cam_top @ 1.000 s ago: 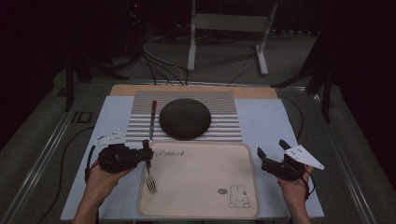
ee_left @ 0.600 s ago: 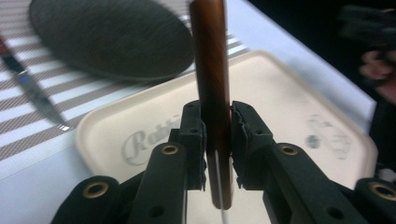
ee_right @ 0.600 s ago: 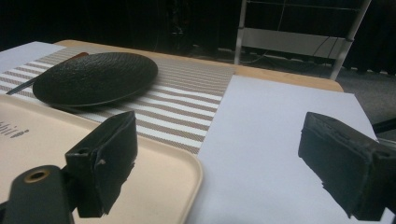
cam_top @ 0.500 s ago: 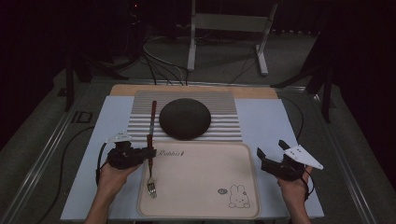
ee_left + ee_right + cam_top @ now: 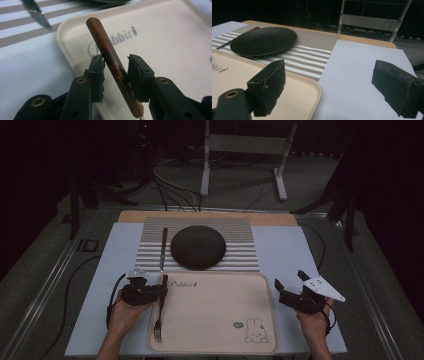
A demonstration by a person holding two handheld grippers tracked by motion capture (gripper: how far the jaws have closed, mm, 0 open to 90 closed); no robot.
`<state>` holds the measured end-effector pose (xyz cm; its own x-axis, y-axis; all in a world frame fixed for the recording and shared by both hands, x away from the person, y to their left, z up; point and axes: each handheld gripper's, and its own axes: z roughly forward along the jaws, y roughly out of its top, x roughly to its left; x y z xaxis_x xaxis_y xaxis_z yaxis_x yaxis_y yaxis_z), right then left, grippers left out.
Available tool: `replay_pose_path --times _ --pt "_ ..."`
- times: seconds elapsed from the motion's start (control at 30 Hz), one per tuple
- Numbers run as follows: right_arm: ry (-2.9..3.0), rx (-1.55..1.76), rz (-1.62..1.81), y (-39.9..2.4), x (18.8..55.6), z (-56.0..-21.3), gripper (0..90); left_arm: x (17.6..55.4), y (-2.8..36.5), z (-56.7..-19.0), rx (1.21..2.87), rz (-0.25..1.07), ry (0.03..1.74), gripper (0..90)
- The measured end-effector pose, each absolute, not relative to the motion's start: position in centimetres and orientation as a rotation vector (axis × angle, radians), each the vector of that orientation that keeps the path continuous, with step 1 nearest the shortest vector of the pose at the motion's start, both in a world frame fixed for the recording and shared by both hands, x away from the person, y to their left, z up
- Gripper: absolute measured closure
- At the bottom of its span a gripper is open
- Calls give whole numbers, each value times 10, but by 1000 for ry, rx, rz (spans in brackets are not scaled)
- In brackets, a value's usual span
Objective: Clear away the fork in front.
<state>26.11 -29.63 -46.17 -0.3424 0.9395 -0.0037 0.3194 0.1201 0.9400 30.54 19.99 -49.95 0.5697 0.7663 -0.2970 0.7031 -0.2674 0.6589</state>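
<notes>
A fork [image 5: 159,320] with a brown wooden handle [image 5: 107,47] lies along the left edge of the cream tray [image 5: 215,320], tines toward me. My left gripper [image 5: 159,292] stands at the handle. Its jaws have just been opening. The handle is still between them in the left gripper view [image 5: 115,62], with a gap at the left pad [image 5: 97,67]. My right gripper [image 5: 290,282] rests open at the tray's right edge, with nothing between its jaws [image 5: 329,72].
A dark round plate [image 5: 198,246] sits on a striped mat [image 5: 240,260] behind the tray. A wooden-handled knife [image 5: 163,247] lies on the mat, left of the plate. White paper [image 5: 290,250] covers the table on both sides. Cables and a stand are beyond the far edge.
My left gripper sank and shifted slightly right with the fork, which now lies on the tray. Its jaws have parted from the handle. The right gripper kept still.
</notes>
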Motion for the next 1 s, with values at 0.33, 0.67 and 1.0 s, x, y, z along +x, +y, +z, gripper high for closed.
replay_pose_path --times 0.33,0.67,1.0 --pt "1758 1227 1231 -296 261 -462 117 302 205 -496 1999 191 1214 554" --pt "1760 1215 1254 -297 256 -460 117 283 224 -456 1731 503 1176 146" --pt "1761 1214 1264 -298 248 -461 116 267 244 -432 1596 645 1134 0"
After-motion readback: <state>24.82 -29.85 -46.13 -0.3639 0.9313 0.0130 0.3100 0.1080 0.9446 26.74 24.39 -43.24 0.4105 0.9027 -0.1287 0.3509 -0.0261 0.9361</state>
